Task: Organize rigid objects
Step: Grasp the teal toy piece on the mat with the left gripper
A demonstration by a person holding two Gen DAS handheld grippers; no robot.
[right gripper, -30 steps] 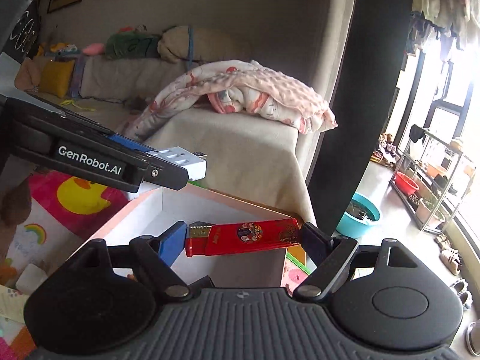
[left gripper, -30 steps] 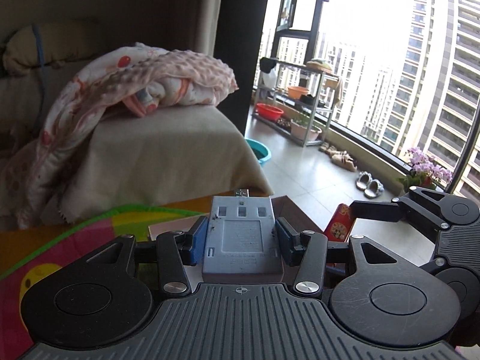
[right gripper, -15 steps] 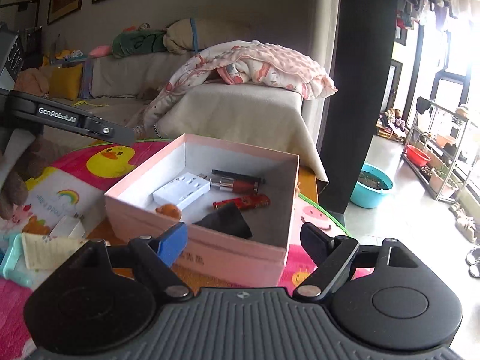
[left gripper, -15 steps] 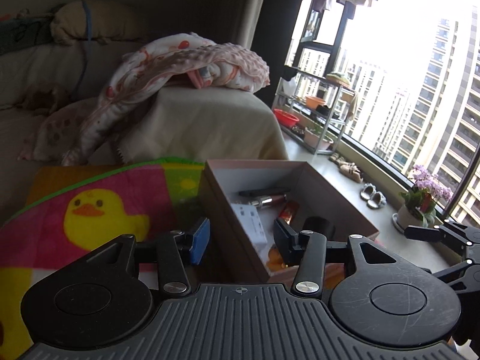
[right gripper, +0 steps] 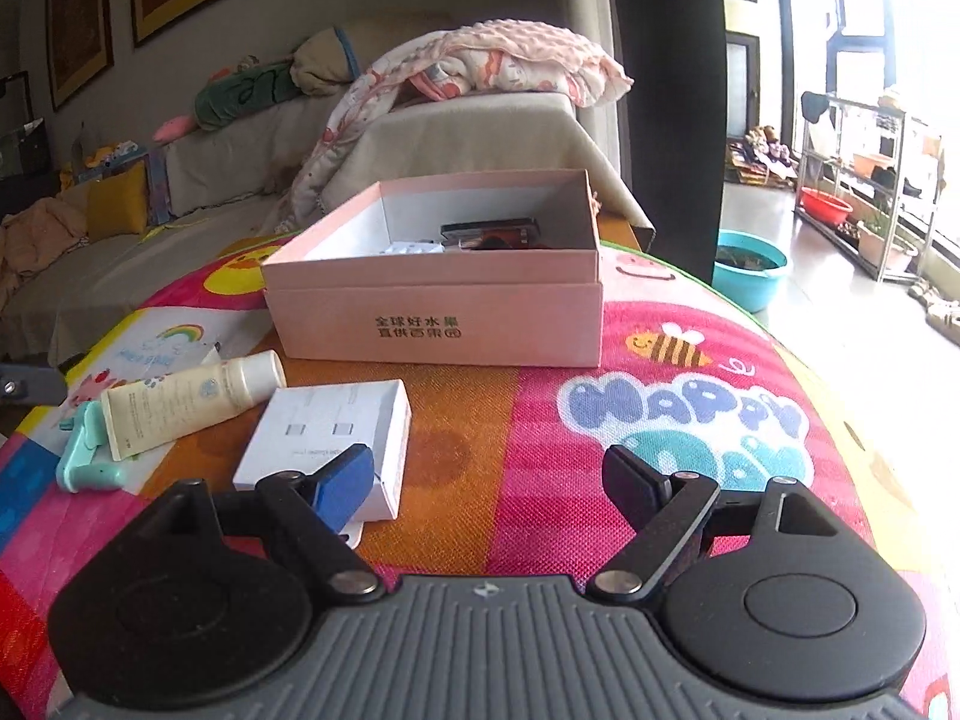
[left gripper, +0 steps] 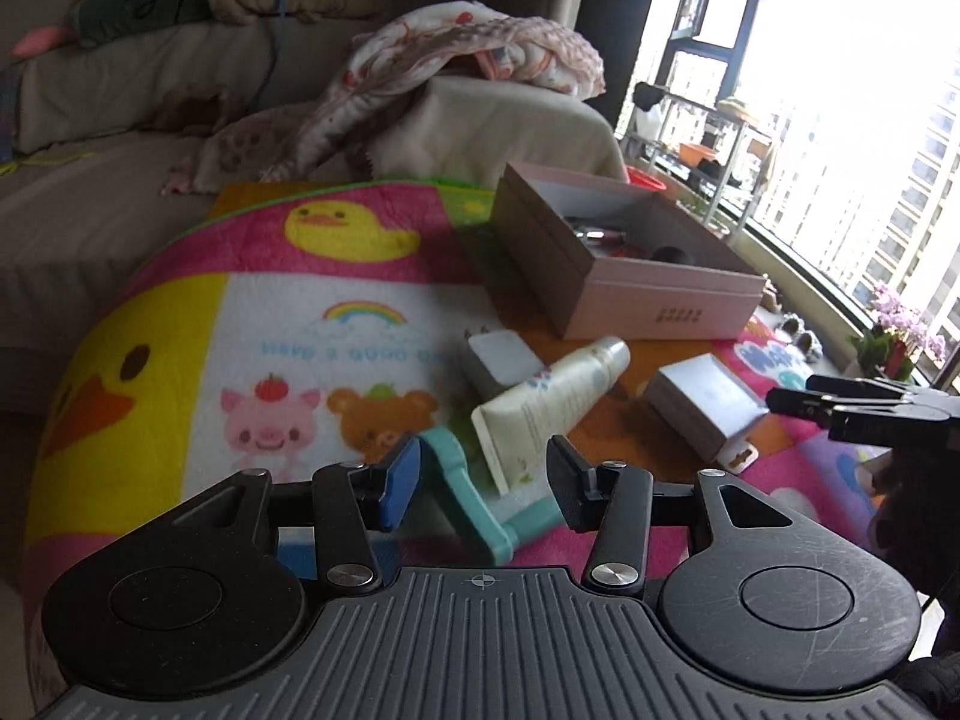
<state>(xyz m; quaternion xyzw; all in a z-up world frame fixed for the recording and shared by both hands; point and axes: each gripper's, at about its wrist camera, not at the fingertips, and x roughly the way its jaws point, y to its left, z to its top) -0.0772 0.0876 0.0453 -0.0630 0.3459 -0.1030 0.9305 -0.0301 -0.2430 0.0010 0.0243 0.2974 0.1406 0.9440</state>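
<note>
Plainly printed on the near wall of the pink box (right gripper: 441,318) are 2 lines of dark Chinese characters, seen upside down from the right wrist view. On the play mat (right gripper: 690,420) big blue letters spell "HAPPY" beside a cartoon bee, and in the left wrist view a line of mirrored-looking text sits under a rainbow, too blurred to read. Fine print on the cream tube (left gripper: 549,399) is too small to make out.

Both tools hang over the mat with nothing between their fingers. The left gripper (left gripper: 480,480) stands spread wide, its jaws above the teal plastic piece (left gripper: 474,501) and the flat end of the tube. The right gripper (right gripper: 489,477) is spread wider, its blue pad overlapping the near corner of the white carton (right gripper: 330,429) in view; contact cannot be told.

Inside the box lie several small items, among them a white adapter (right gripper: 411,249) and a dark object. Another white plug (left gripper: 498,357) rests just beside the tube.
</note>
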